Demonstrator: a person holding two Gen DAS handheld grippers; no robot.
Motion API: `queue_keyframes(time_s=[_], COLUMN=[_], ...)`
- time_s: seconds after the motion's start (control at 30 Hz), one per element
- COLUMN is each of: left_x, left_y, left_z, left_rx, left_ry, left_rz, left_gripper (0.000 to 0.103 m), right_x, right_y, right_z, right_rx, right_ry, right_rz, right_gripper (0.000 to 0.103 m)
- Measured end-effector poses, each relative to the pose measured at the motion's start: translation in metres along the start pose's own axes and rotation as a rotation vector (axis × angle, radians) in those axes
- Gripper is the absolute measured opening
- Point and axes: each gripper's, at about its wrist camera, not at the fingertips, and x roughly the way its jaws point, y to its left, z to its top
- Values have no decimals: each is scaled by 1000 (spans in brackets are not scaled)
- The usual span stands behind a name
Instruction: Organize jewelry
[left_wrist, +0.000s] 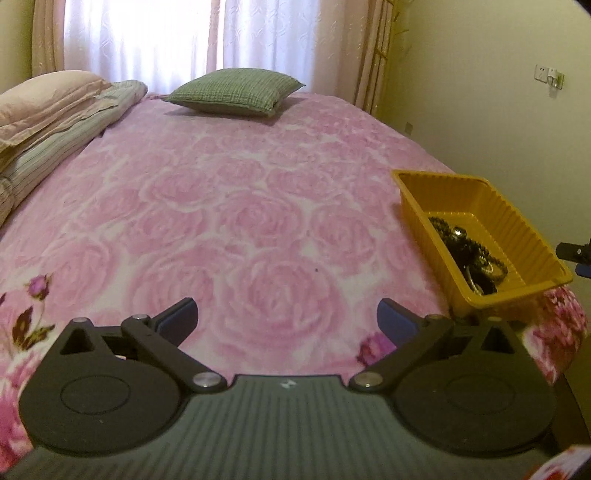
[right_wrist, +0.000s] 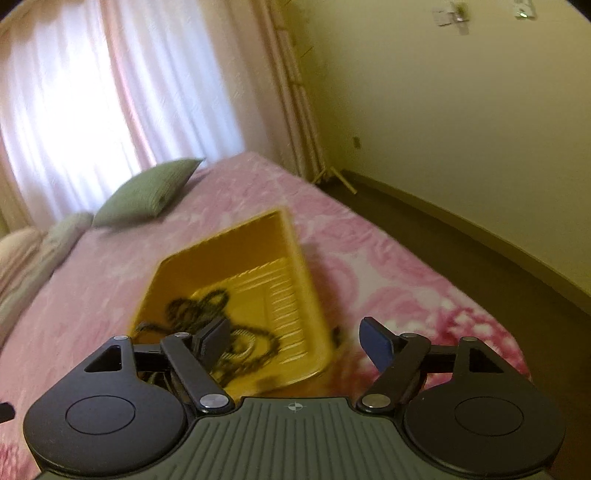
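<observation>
Jewelry (left_wrist: 469, 247), a dark tangle of beaded strands w/ some metal bits, lies in the yellow tray (left_wrist: 517, 218), which sits on the pink rose bedspread (left_wrist: 240, 206) close to the bed's right edge. Left gripper (left_wrist: 287, 317) is spread wide, nothing between its blue pads, over bare spread w/ the tray off to its right. Right gripper (right_wrist: 295, 341) is also wide apart & empty, above the tray's near end; its left finger overlaps the tangle in view, contact can't be told (pic blurred). Green cushion (left_wrist: 236, 90) lies at the far end by the curtain (left_wrist: 184, 33), well apart from the tray. Folded bedding (left_wrist: 51, 110) is stacked along the left side. Right of the bed: dark floor (right_wrist: 461, 251) & yellow wall (right_wrist: 443, 110).
</observation>
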Motion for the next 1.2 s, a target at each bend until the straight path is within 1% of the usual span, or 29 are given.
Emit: queue_keyframes(time_s=[0.03,0.1,0.2,0.27,0.37,0.43,0.53,0.57,0.63,0.73,0.83,1.0,1.2], left_x=[-2,-6,-17,-24,-32,-33,-37,-37,-36,-36,-36,-40,-47], left_y=[-1,0,-2,-7,-11,-15,-18,-18,-17,-17,-16,-17,-24], left_z=[-2,-3,-6,-9,-12,-14,-17,-17,-18,-20,-22,-24,-24], left_rx=[-9,-28,-29,-6,18,18,-1,-10,-32,-56,-72,-70,-66], left_ry=[10,20,0,-10,-36,-27,-23,-19,6,44,76,91,95], left_rz=[2,-31,-70,-77,-100,-117,-102,-103,-122,-109,-74,-33,-27], left_gripper=[102,102,96,94,94,95,100,100,100,101,101,101,101], right_x=[-3,-7,-14,-21,-25,-30,-36,-37,-41,-44,-45,-48,-50], right_y=[8,22,43,57,74,84,95,97,102,106,109,114,119], right_z=[-1,-4,-9,-14,-21,-27,-35,-38,-42,-48,-55,-64,-66], right_rx=[-16,-30,-71,-112,-158,-184,-225,-234,-248,-263,-261,-285,-293], right_ry=[17,44,79,93,115,126,140,142,149,159,177,192,206], right_rz=[4,16,47,59,64,57,51,52,55,55,59,51,60], right_gripper=[77,78,78,78,78,78,78,78,79,79,79,79,79])
